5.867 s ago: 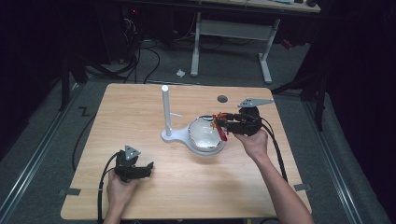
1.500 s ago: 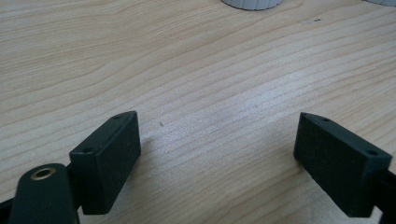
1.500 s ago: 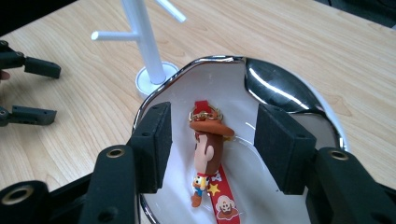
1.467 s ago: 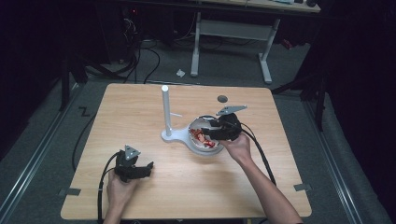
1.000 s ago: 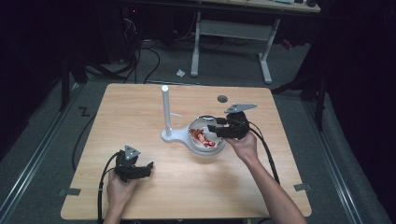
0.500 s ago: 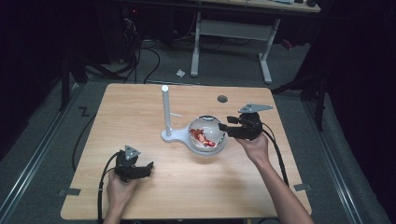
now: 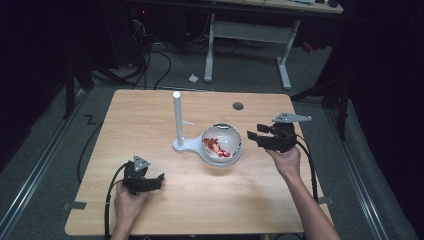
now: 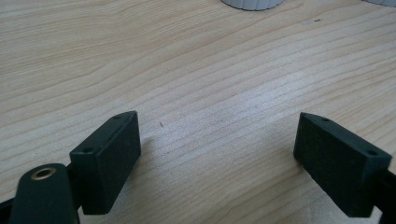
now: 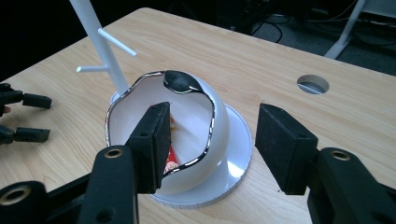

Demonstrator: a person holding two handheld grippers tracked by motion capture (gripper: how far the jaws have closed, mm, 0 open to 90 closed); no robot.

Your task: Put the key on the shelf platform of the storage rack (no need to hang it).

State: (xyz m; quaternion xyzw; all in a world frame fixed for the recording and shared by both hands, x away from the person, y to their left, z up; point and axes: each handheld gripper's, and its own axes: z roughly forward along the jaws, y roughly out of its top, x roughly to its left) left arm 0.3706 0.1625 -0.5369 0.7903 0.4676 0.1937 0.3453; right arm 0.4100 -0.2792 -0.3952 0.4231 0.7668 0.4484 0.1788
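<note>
I have the right claw (image 7: 251, 137) hanging just right of the bowl (image 7: 222, 143), jaws spread wide and empty (the near rim sits in front of its one jaw in the right gripper view). The bowl stands on the white stand's (image 7: 178, 119) round base, red bits (image 7: 218, 148) inside. My left claw (image 7: 158, 178) rests well away from the bowl, wide open, holding nothing.

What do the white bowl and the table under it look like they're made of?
The white bowl looks like glossy glazed ceramic or hard plastic, which of the two is unclear: its smooth walls shine, and a mirror-bright metallic band follows the wavy rim. The table looks like light wood or a wood-look laminate with a matte finish: long parallel grain lines run across it in both gripper views.
</note>
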